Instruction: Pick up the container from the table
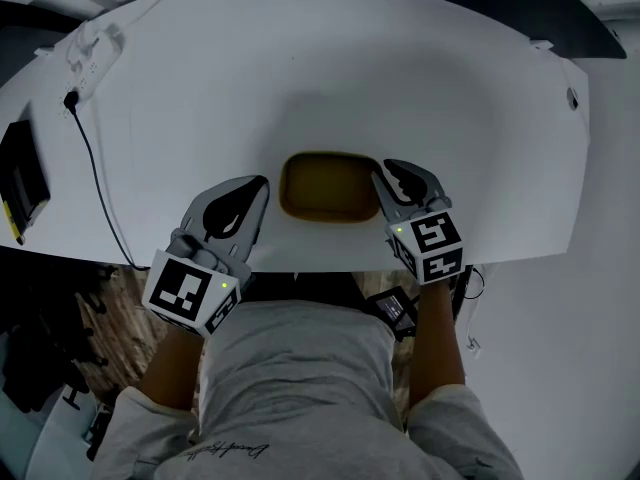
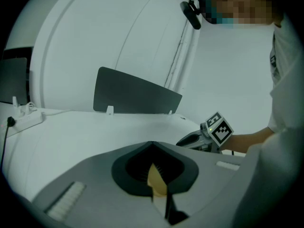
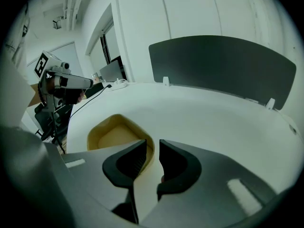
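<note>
Far left of table [image 1: 200, 98]: flat black device [image 1: 22, 173] at the edge, white power strip [image 1: 92, 53] behind it, black cable [image 1: 95, 168] running from the strip toward the front edge.

Left gripper [image 1: 258, 190]: low over the table, tips touching the container's left end. In the left gripper view its jaws [image 2: 154, 165] are drawn almost together, with 1 narrow sliver of yellow wall [image 2: 157, 182] pinched in the slit between the dark pads. The rest of the container is hidden behind the jaw bodies there.

Container [image 1: 330, 186]: 1 shallow yellow tray with rounded corners, centre of the table, close to the front edge, directly ahead of the person's grey shirt [image 1: 290, 388]. Sits flat on the tabletop as far as I can tell. Right gripper view looks into it [image 3: 114, 134]: only its own bare yellow floor and sloped walls show.

Right gripper [image 1: 390, 183]: on the tray's right end. Right gripper view [image 3: 152, 151]: 1 jaw inside the tray, 1 outside, narrow gap between them filled by the near wall, so the jaws are closed on that wall. The left gripper's marker cube [image 3: 47, 64] shows across the tray.

Far edge: dark upright divider panel [image 3: 223, 65], also seen from the left gripper [image 2: 133, 96]. The 2 grippers sit at opposite ends, tray between them.
</note>
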